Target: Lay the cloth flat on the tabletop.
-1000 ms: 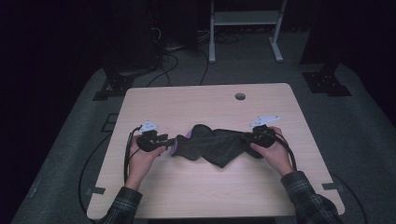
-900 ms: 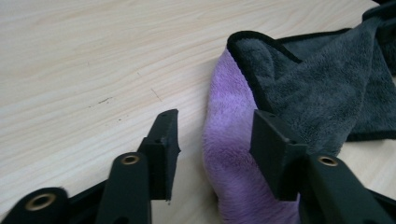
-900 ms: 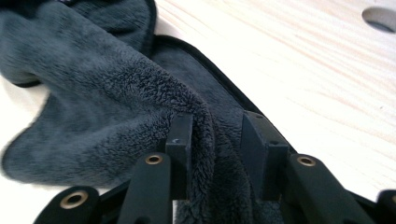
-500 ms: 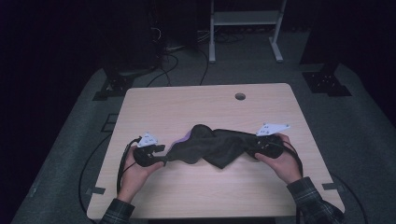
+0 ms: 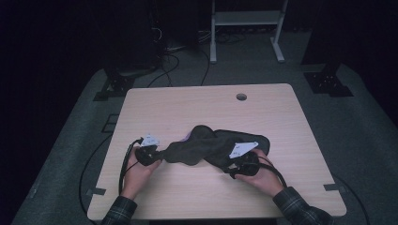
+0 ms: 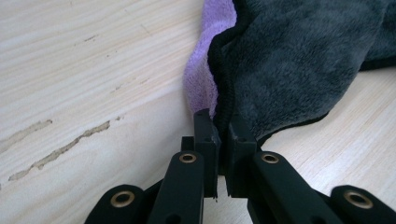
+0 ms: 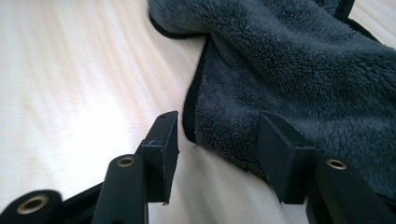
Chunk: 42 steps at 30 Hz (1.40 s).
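A dark grey fleece cloth [image 5: 211,147] lies crumpled across the middle of the wooden table [image 5: 187,108], with a purple cloth [image 6: 205,70] peeking out under its left end. My left gripper [image 6: 223,121] has just been closing and is now shut on the grey cloth's black hem at that left corner. In the high view this gripper [image 5: 157,153] sits at the cloth's left tip. My right gripper [image 7: 217,123] has just been opening. The cloth's near edge [image 7: 299,84] lies between its parted jaws, and the pads do not press on it. It [image 5: 232,172] sits at the cloth's front right.
A round cable hole [image 5: 241,97] sits near the table's far edge. Black cables [image 5: 124,164] trail from both grippers toward the person's sleeves. A white stand [image 5: 244,28] and black gear stand on the floor behind the table.
The right hand has slid from the cloth's right end leftward and nearer, to its front edge, with jaws wider. The left jaws have come together on the cloth's left corner.
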Each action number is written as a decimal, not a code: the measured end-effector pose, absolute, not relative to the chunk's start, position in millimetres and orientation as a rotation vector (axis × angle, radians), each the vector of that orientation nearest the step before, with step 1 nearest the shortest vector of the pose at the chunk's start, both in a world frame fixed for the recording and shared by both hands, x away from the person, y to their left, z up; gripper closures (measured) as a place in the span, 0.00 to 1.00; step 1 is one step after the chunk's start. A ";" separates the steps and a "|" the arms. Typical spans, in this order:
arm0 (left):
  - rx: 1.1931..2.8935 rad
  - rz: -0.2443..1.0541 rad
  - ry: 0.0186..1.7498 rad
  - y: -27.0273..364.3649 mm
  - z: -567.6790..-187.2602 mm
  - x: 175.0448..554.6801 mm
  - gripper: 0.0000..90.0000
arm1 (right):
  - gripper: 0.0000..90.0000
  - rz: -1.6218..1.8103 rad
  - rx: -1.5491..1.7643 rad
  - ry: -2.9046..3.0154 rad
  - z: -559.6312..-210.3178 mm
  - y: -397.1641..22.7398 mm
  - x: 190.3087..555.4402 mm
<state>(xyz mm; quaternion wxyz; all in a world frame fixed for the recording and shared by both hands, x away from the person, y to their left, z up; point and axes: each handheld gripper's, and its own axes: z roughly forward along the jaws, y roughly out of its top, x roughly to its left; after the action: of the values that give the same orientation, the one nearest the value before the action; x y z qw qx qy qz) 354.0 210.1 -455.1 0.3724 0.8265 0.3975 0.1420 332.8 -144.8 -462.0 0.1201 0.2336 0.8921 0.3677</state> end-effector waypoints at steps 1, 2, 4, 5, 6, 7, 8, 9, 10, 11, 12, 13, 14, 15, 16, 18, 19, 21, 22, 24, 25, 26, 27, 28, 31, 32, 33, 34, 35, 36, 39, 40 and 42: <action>2.117 0.359 1.024 209.7 -455.6 353.6 0.95 | 0.59 1.034 0.680 2.619 -466.0 -141.5 335.4; 2.117 0.361 1.023 209.4 -456.1 353.3 0.95 | 0.62 1.026 0.679 2.625 -468.2 -140.5 336.8; 2.126 0.360 1.015 209.3 -455.6 352.5 0.95 | 0.74 1.008 0.683 2.622 -470.7 -139.7 338.5; 2.125 0.359 1.012 209.0 -455.4 352.1 0.95 | 0.83 1.003 0.696 2.614 -469.7 -140.5 339.0; 2.127 0.357 1.008 208.8 -454.7 351.6 0.95 | 0.86 1.008 0.706 2.615 -468.9 -141.8 339.6; 2.128 0.356 1.003 209.0 -454.2 351.6 0.95 | 0.89 1.020 0.726 2.619 -467.4 -144.1 340.0; 2.121 0.350 1.004 208.9 -453.4 351.2 0.95 | 0.90 1.025 0.729 2.621 -465.9 -145.5 340.1; 2.114 0.349 1.006 208.9 -452.9 350.9 0.95 | 0.91 1.049 0.737 2.640 -462.2 -148.2 339.4; 2.114 0.344 1.004 209.5 -452.1 350.7 0.95 | 0.91 1.061 0.736 2.658 -457.5 -150.0 338.0; 2.114 0.337 1.004 210.0 -451.6 350.6 0.95 | 0.91 1.088 0.719 2.663 -452.0 -152.2 336.0; 2.106 0.334 1.003 210.2 -451.6 350.4 0.95 | 0.91 1.122 0.713 2.671 -445.2 -154.8 333.4; 2.106 0.330 1.003 210.5 -451.0 350.1 0.95 | 0.91 1.174 0.703 2.680 -437.6 -157.8 330.6; 2.101 0.323 1.002 210.5 -450.2 349.6 0.95 | 0.91 1.217 0.697 2.685 -431.3 -160.2 328.0; 2.095 0.321 1.000 210.4 -449.5 349.2 0.95 | 0.91 1.278 0.674 2.693 -420.2 -164.1 323.8; 2.090 0.317 0.997 210.0 -448.9 348.8 0.95 | 0.91 1.323 0.651 2.691 -411.0 -166.9 320.4; 2.094 0.315 0.994 209.0 -447.9 348.3 0.95 | 0.91 1.391 0.618 2.676 -394.4 -172.1 315.2; 2.089 0.310 0.997 208.3 -448.1 348.1 0.95 | 0.91 1.395 0.608 2.679 -388.7 -174.2 314.8; 2.097 0.304 0.992 207.5 -449.3 348.5 0.95 | 0.91 1.360 0.622 2.679 -385.4 -178.0 319.1; 2.099 0.302 0.991 207.4 -449.9 348.8 0.95 | 0.91 1.347 0.648 2.686 -387.7 -179.7 323.9; 2.099 0.294 0.992 206.7 -450.9 349.3 0.95 | 0.91 1.316 0.707 2.686 -397.8 -182.7 336.9; 2.102 0.292 0.993 206.6 -451.1 349.7 0.95 | 0.90 1.291 0.733 2.679 -404.2 -183.9 344.5; 2.103 0.292 0.994 206.5 -451.4 349.9 0.95 | 0.90 1.259 0.772 2.666 -410.5 -184.7 351.6; 2.105 0.290 0.994 206.7 -451.7 350.2 0.95 | 0.90 1.236 0.804 2.662 -417.2 -185.4 359.0; 2.100 0.288 0.998 206.5 -452.1 350.3 0.95 | 0.89 1.223 0.840 2.650 -423.3 -186.1 365.5; 2.104 0.285 1.000 207.3 -453.3 351.0 0.95 | 0.88 1.165 0.928 2.616 -440.4 -187.8 381.0; 2.104 0.281 1.001 207.5 -453.9 351.3 0.95 | 0.87 1.151 0.943 2.605 -444.0 -188.3 384.1; 2.103 0.279 1.003 207.5 -454.2 351.4 0.95 | 0.85 1.129 0.971 2.594 -449.1 -189.2 388.8; 2.102 0.278 1.004 207.2 -454.6 351.5 0.95 | 0.83 1.128 0.988 2.584 -451.5 -190.0 391.5; 2.103 0.276 1.004 206.9 -454.8 351.6 0.95 | 0.80 1.134 1.020 2.565 -454.1 -191.5 395.5; 2.103 0.274 1.003 206.3 -454.9 351.4 0.95 | 0.78 1.145 1.036 2.555 -455.0 -192.6 397.3; 2.108 0.275 0.996 205.6 -454.5 351.3 0.95 | 0.73 1.192 1.051 2.518 -448.4 -197.2 395.1; 2.107 0.274 0.995 205.4 -454.5 351.4 0.95 | 0.73 1.213 1.052 2.506 -444.7 -198.1 393.0; 2.105 0.273 0.995 205.2 -454.4 351.5 0.95 | 0.72 1.246 1.031 2.484 -433.7 -199.2 386.4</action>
<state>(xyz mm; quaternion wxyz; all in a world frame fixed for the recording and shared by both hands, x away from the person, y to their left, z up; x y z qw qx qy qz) 351.5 205.2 -454.4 0.3880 0.8275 0.3912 0.1075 386.4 -199.2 -433.7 0.0886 0.3464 0.8348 0.4187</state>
